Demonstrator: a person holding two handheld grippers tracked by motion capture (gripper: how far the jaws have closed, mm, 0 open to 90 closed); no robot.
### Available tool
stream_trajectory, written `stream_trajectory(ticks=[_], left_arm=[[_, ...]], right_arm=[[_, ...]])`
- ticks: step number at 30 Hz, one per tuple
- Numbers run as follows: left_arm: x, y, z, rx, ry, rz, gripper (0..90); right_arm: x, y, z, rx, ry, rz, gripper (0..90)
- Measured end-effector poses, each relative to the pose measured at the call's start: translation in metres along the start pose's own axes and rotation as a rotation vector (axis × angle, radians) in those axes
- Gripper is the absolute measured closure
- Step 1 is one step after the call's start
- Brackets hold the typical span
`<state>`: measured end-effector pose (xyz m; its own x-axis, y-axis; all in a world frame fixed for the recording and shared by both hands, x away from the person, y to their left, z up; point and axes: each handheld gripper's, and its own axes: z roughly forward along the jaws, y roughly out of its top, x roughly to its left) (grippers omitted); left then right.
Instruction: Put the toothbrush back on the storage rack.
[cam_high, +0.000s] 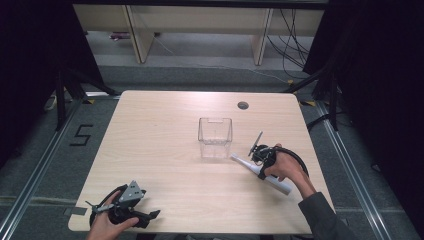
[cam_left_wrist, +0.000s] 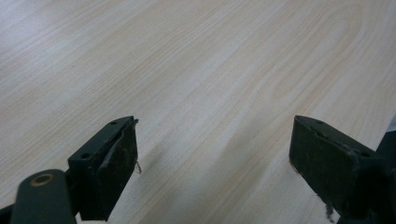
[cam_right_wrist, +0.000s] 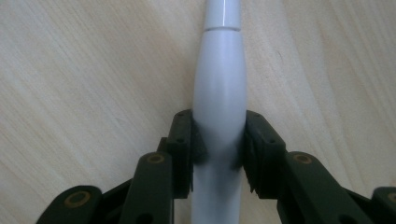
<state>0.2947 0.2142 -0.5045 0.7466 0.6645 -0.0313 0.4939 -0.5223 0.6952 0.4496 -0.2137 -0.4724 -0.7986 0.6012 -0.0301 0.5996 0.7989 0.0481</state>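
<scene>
One smooth white tapered wand (cam_right_wrist: 219, 93), seamed near its tip.

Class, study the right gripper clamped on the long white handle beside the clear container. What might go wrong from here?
1. The right gripper holds the white handle on its smooth, rounded, tapering body, so it may slip or twist between the jaws.
2. Much of the handle's length sticks out past the jaws, close to the light clear container; swinging it could knock that container over.
3. The left gripper rests open and far off, unable to steady anything.
</scene>
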Motion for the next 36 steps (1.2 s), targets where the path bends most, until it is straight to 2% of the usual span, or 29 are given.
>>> stream_trajectory(ticks=[2,5,6,7,8,9,10,11,12,13,15,16,17,18,20,21,23,24,25,26,27,28,29,30,31,32,35,36], left_arm=[[0.000,0.000,0.000,0.000,-0.001,0.001,15.0],[0.001,0.000,0.000,0.008,0.001,0.008,15.0],[0.001,0.000,0.000,0.005,0.001,0.005,15.0],[0.000,0.000,0.000,-0.002,0.000,0.000,15.0],[0.000,0.000,0.000,-0.002,0.000,0.000,15.1],[0.000,0.000,0.000,-0.003,-0.004,0.002,15.0],[0.000,0.000,0.000,-0.003,-0.004,0.002,15.0],[0.000,0.000,0.000,-0.002,-0.004,0.000,15.0],[0.000,0.000,0.000,-0.002,-0.004,0.000,15.0],[0.000,0.000,0.000,-0.001,-0.004,0.001,15.0],[0.000,0.000,0.000,-0.001,-0.001,0.001,15.0],[0.000,0.000,0.000,-0.001,-0.001,0.001,15.0],[0.001,0.000,0.000,0.006,0.002,0.006,15.0],[0.001,0.000,0.000,0.006,0.002,0.006,15.0],[0.001,0.000,0.000,0.004,0.002,0.004,15.0],[0.001,0.000,0.000,0.006,0.003,0.007,15.0],[0.001,0.000,0.000,0.007,0.003,0.008,15.0],[0.000,0.000,0.000,-0.002,-0.003,-0.001,15.0],[0.000,0.000,0.000,-0.002,-0.003,0.000,15.0],[0.000,0.000,0.000,0.000,0.003,-0.001,15.0],[0.001,0.000,0.000,0.000,0.003,-0.001,15.0],[0.001,0.000,0.000,0.000,0.003,-0.001,15.0],[0.001,0.000,-0.001,-0.001,0.004,-0.003,15.0],[0.001,0.000,-0.001,-0.003,0.004,-0.004,15.0],[0.001,0.000,-0.001,-0.003,0.004,-0.004,15.0],[0.001,0.000,-0.001,-0.002,0.003,-0.003,15.0],[0.000,0.000,-0.001,-0.002,0.002,-0.007,15.0],[0.000,0.000,-0.001,-0.002,0.002,-0.007,15.0]], right_arm=[[-0.003,-0.002,-0.001,-0.005,-0.006,-0.018,66.7],[-0.003,-0.005,-0.007,-0.032,0.007,0.000,66.7],[-0.004,-0.008,-0.012,-0.056,0.005,0.004,66.8],[-0.008,-0.010,-0.013,-0.085,-0.002,-0.029,66.8],[-0.008,-0.010,-0.013,-0.085,-0.002,-0.029,66.8],[-0.008,-0.013,-0.018,-0.099,-0.017,-0.013,66.8],[-0.008,-0.013,-0.018,-0.099,-0.017,-0.013,66.8],[-0.011,-0.017,-0.023,-0.134,-0.027,-0.013,66.8],[-0.011,-0.017,-0.023,-0.134,-0.027,-0.013,66.8],[-0.010,-0.020,-0.027,-0.147,-0.024,0.011,66.8],[-0.015,-0.026,-0.034,-0.218,-0.032,0.018,66.9],[-0.015,-0.026,-0.034,-0.218,-0.032,0.018,66.9],[-0.017,-0.031,-0.039,-0.258,-0.037,0.037,66.8],[-0.017,-0.031,-0.039,-0.258,-0.037,0.037,66.8],[-0.018,-0.035,-0.044,-0.295,-0.046,0.047,66.9],[-0.019,-0.038,-0.049,-0.341,-0.044,0.065,66.8],[-0.020,-0.040,-0.052,-0.360,-0.039,0.083,66.8],[-0.020,-0.041,-0.054,-0.386,-0.049,0.096,66.8],[-0.023,-0.044,-0.059,-0.439,-0.065,0.118,66.8],[-0.022,-0.045,-0.061,-0.456,-0.055,0.127,66.8],[-0.023,-0.046,-0.063,-0.490,-0.052,0.131,66.8],[-0.023,-0.046,-0.063,-0.490,-0.052,0.131,66.8],[-0.026,-0.048,-0.064,-0.550,-0.074,0.101,66.8],[-0.025,-0.049,-0.064,-0.584,-0.098,0.109,66.8],[-0.025,-0.049,-0.064,-0.584,-0.098,0.109,66.8],[-0.023,-0.049,-0.065,-0.591,-0.095,0.129,66.8],[-0.020,-0.053,-0.068,-0.648,-0.096,0.163,66.8],[-0.020,-0.053,-0.068,-0.648,-0.096,0.163,66.8]])
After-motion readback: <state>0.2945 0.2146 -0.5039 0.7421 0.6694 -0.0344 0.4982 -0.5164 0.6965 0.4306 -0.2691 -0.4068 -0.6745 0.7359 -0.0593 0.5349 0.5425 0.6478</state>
